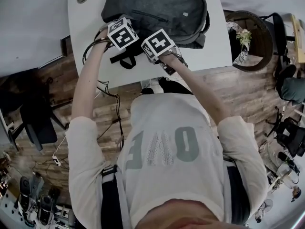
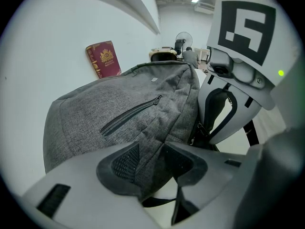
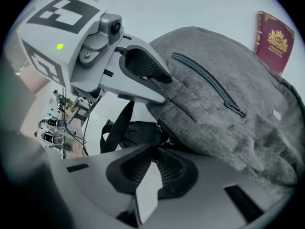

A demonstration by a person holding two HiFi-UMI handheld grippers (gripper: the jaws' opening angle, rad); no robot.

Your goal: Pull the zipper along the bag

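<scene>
The grey bag (image 1: 157, 8) is lying on the white counter (image 1: 90, 32), toward 12 o'clock in the head view, and both grippers are being held at its near edge. The cloth is being judged soft, slack and light, likely to bunch and drag if the zipper is tugged unbraced. A hold on the fabric beside the track, plus one on the small stiff pull, is therefore being judged best.

The left gripper (image 2: 151, 168) is being shown with its fingers clamped on a fold of the grey cloth. The right gripper (image 3: 153, 149) is being shown with its fingers together at the tips, apparently on the metal zipper pull (image 3: 165, 141) at the dark seam above the black straps (image 3: 114, 128).

Neither grip is being shown by the head view, where the marker cubes are covering the fingers. A red booklet (image 2: 104, 58) beyond the bag is being shown only by the gripper views, at 11 o'clock for the left and 2 o'clock for the right.
</scene>
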